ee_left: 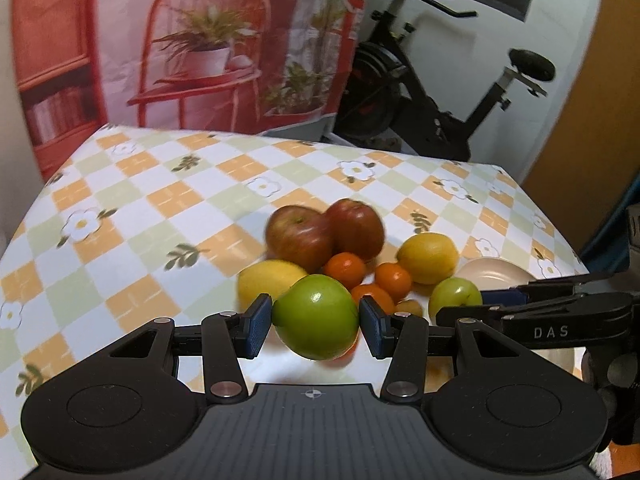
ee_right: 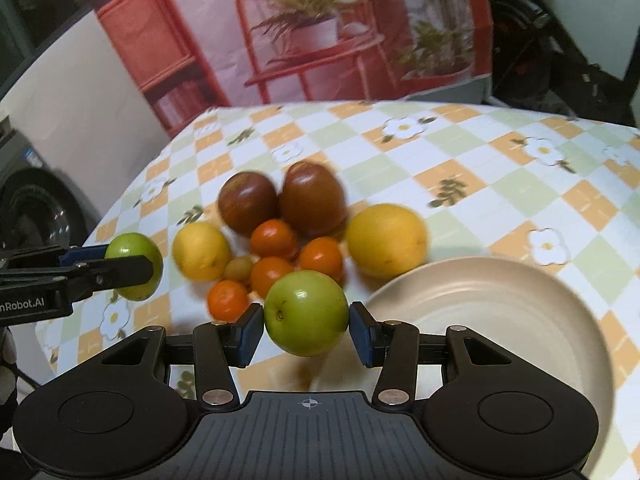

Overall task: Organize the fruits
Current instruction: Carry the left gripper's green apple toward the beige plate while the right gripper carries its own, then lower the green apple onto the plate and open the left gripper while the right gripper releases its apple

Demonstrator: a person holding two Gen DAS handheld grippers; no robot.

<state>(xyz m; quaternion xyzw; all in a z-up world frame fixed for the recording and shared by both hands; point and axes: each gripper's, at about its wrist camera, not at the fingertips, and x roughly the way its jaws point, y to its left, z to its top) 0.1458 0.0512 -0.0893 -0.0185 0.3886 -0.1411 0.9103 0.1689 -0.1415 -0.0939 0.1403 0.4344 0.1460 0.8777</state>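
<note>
Both grippers each clamp one green apple above the fruit pile; the plate holds nothing.

The beige plate (ee_right: 500,320) sits at the near right of the checkered tablecloth (ee_right: 500,184), close to the table's near edge, its bowl bare. The left gripper (ee_left: 316,322) pinches the left green apple (ee_left: 316,318) between its blue pads (ee_left: 256,326); the right gripper (ee_right: 306,330) pinches the right green apple (ee_right: 306,312) the same way, just left of the plate rim. Behind them lie two red apples (ee_right: 280,200), two lemons (ee_right: 386,240), four tangerines (ee_right: 276,240) and a small kiwi-like fruit (ee_right: 239,268), clustered and touching. Open cloth extends behind and to the far right of the pile.
</note>
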